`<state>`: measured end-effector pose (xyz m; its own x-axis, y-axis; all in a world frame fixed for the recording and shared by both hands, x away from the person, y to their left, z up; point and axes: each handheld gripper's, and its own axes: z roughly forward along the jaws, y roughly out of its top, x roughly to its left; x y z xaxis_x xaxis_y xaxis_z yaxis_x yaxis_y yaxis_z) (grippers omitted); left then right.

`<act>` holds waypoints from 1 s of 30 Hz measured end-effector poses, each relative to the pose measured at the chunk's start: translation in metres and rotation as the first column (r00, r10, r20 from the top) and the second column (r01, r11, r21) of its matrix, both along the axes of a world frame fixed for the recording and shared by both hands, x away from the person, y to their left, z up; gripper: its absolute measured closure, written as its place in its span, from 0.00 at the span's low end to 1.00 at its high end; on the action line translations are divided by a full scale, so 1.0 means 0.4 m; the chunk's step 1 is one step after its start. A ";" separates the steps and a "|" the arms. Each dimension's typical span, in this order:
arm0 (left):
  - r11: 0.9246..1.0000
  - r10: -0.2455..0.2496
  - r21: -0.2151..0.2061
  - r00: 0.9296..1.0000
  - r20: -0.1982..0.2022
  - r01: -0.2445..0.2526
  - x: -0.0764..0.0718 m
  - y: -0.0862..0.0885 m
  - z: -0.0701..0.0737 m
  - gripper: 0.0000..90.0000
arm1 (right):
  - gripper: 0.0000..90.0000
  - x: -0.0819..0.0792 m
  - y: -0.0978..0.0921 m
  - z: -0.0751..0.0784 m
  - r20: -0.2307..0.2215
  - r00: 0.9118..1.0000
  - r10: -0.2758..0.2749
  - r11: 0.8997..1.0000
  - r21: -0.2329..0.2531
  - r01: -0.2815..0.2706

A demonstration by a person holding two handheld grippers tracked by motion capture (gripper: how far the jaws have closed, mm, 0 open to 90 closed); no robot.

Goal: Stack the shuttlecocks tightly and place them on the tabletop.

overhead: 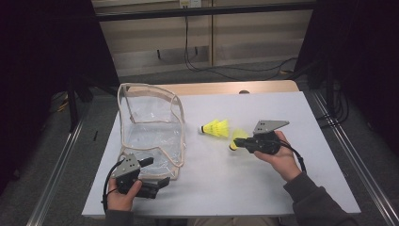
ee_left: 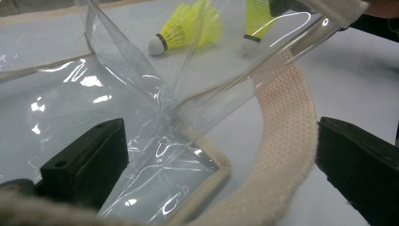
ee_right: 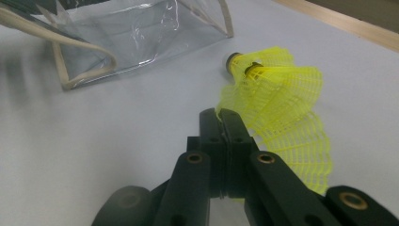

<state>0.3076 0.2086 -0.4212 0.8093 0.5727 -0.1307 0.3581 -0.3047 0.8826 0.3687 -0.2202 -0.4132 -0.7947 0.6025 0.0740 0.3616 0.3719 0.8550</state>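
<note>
Pinched a bright yellow mesh-skirted plastic shuttlecock (ee_right: 291, 127) by the edge of its skirt, with the jaws of the right gripper (ee_right: 221, 117) pressed nearly flush together on the netting. Probably took it by that thin rim because the soft mesh gave a flat bite, where the rounded cork end would have slipped. Kept it low over the white table top (overhead: 235, 188), right of centre and well apart from the clear plastic pouch with cream webbing trim (overhead: 150, 127), cork end pointing away from the hand.

Set the left gripper (overhead: 157, 172) at the pouch's near corner, jaws spread wide on either side of the cream woven strap (ee_left: 282, 136) and closed on nothing. Seemingly placed there to steady the pouch or open its mouth for loading.

Left a second, matching yellow shuttlecock (overhead: 215, 127) lying on its side on the table, between the pouch and the held one.

Looked light and springy: open lattice skirt, flared and slightly creased, with a pale cork tip ringed by a dark band.
</note>
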 end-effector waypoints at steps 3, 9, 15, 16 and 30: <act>1.000 0.002 -0.002 1.000 0.002 -0.002 0.000 -0.001 -0.001 0.04 | 0.98 0.000 0.003 -0.005 -0.004 1.000 0.009 1.000 -0.008 -0.009; 1.000 0.002 -0.005 1.000 0.002 -0.002 -0.001 -0.001 -0.001 0.04 | 0.98 0.000 0.021 -0.014 -0.013 0.999 0.037 0.999 -0.022 -0.038; 1.000 -0.002 -0.005 1.000 0.001 0.002 -0.001 0.000 -0.001 0.04 | 0.97 -0.004 0.024 -0.014 -0.017 0.999 0.045 0.999 -0.029 -0.046; 1.000 0.000 -0.005 1.000 0.001 0.000 -0.002 0.000 0.000 0.04 | 0.97 -0.004 0.023 -0.014 -0.016 0.999 0.044 0.999 -0.030 -0.044; 1.000 -0.001 -0.004 1.000 -0.001 0.001 0.000 0.000 -0.001 0.04 | 0.89 -0.007 0.008 -0.020 -0.047 0.998 0.029 0.999 -0.044 -0.031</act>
<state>0.3074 0.2088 -0.4217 0.8099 0.5710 -0.1342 0.3590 -0.3016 0.8833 0.3660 -0.2169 -0.4211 -0.8089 0.5817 0.0851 0.3886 0.4203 0.8200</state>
